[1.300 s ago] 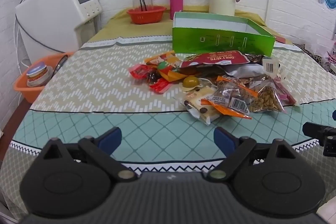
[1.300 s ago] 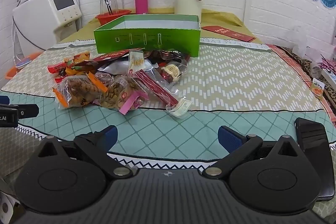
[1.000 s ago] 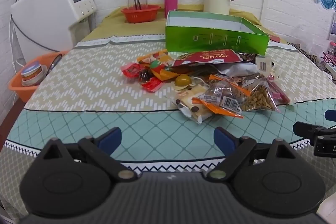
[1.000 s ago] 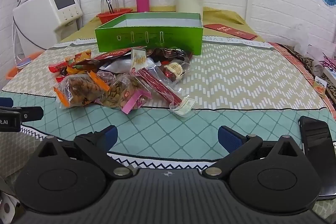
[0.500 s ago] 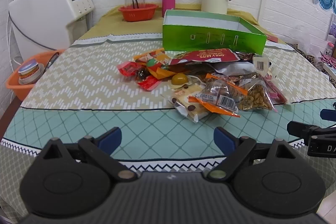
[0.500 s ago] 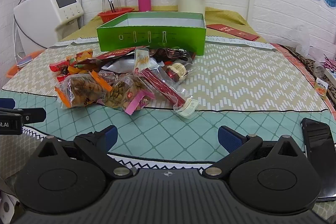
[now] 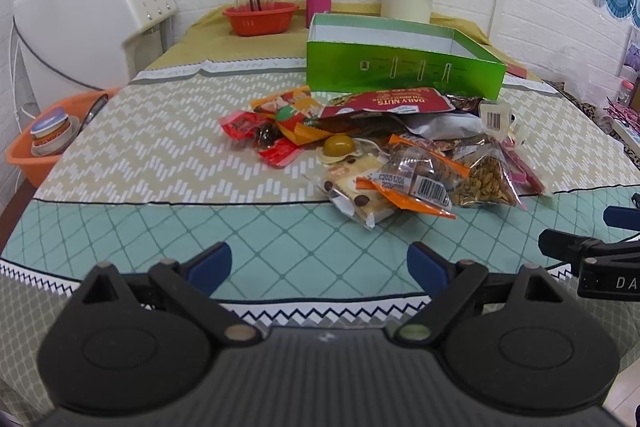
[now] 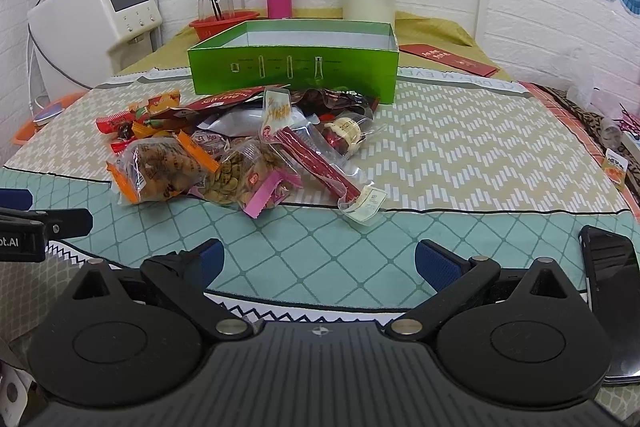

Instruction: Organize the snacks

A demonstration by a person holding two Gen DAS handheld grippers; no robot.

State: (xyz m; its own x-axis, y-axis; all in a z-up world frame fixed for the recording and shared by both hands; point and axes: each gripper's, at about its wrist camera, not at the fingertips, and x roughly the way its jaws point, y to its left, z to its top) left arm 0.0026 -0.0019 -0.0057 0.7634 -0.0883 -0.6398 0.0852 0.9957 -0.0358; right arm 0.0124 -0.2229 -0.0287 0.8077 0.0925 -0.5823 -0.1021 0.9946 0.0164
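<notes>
Snack packets, crinkly mixed-colour pile [image 7: 400,151], lie ahead of both my hand-held grippers, left [image 7: 319,265] and right [image 8: 319,265]; both wide open, empty. Open green cardboard box [image 8: 294,65] just behind pile.

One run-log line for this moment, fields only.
stage: before first pick | left gripper: open, empty | right gripper: open, empty | snacks: piled on table | green box: behind pile, nothing visible inside
</notes>
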